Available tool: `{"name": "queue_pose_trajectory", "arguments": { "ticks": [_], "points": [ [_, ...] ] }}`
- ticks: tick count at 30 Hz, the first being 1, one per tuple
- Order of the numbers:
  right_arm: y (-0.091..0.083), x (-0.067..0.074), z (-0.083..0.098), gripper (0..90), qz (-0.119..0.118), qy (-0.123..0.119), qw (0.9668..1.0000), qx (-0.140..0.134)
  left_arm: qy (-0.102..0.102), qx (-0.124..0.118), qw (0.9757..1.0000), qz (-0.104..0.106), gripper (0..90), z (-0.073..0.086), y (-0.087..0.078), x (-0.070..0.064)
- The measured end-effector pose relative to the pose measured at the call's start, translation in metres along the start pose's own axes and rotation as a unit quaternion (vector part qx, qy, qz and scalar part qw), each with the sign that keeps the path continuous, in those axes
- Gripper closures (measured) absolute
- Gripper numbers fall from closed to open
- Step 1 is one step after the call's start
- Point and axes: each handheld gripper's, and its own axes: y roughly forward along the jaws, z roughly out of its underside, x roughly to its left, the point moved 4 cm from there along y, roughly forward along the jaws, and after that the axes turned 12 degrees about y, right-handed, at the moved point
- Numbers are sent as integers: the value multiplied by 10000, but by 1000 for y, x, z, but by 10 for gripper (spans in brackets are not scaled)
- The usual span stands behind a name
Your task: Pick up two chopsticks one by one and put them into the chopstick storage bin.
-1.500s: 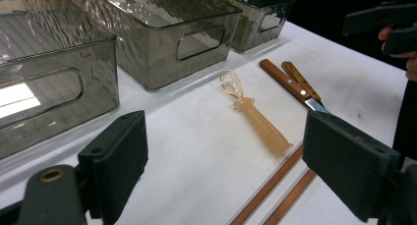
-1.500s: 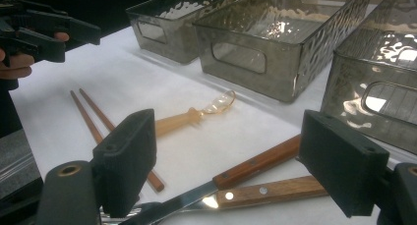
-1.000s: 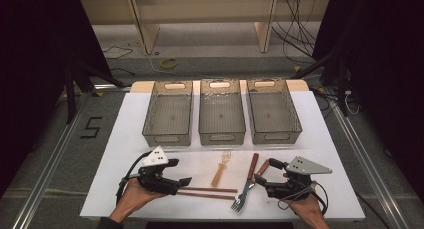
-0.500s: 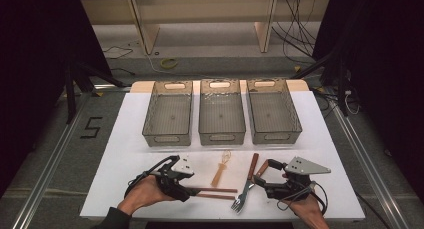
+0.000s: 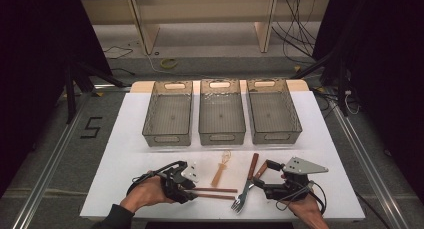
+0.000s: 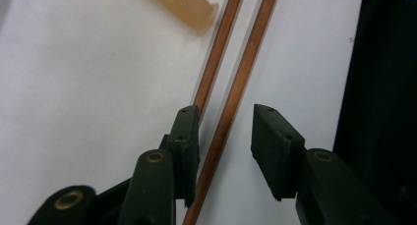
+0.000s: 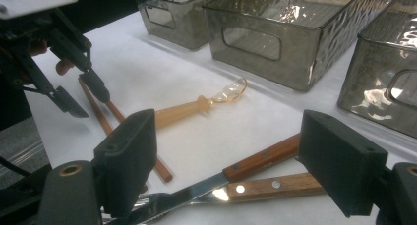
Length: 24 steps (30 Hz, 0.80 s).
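Brown chopsticks (image 6: 231, 87) between left gripper (image 6: 225, 131) jaws, closing, pads not yet pressing; right gripper (image 7: 246, 156) jaws open.

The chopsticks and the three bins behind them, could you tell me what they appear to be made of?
The chopsticks look like wood or bamboo with a smooth reddish-brown finish: thin, uniform sticks with a slight sheen. The three bins look like smoky translucent plastic: the table shows through their rippled, glossy walls, which have moulded handle cut-outs.

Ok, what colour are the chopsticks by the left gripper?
Reddish brown, the chopsticks; the left gripper view shows them best.
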Motion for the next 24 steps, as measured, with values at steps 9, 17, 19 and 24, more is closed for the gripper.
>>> {"name": "queue_pose_trajectory", "arguments": {
  "ticks": [9, 17, 19, 24],
  "points": [
    [1, 1, 1, 237, -34, 5, 10000, 74, 176, 380, 9991, 78, 698, 5, 5, 4],
    [3, 1, 2, 239, -84, 34, 9999, 144, 240, 598, 9978, 132, 764, 3, 7, 3],
    [3, 1, 2, 239, -89, 24, 9998, 149, 286, 680, 9971, 161, 780, 3, 7, 2],
    [4, 1, 3, 242, -86, 22, 9998, 197, 410, 781, 9958, 247, 803, 2, 7, 0]
  ]
}}
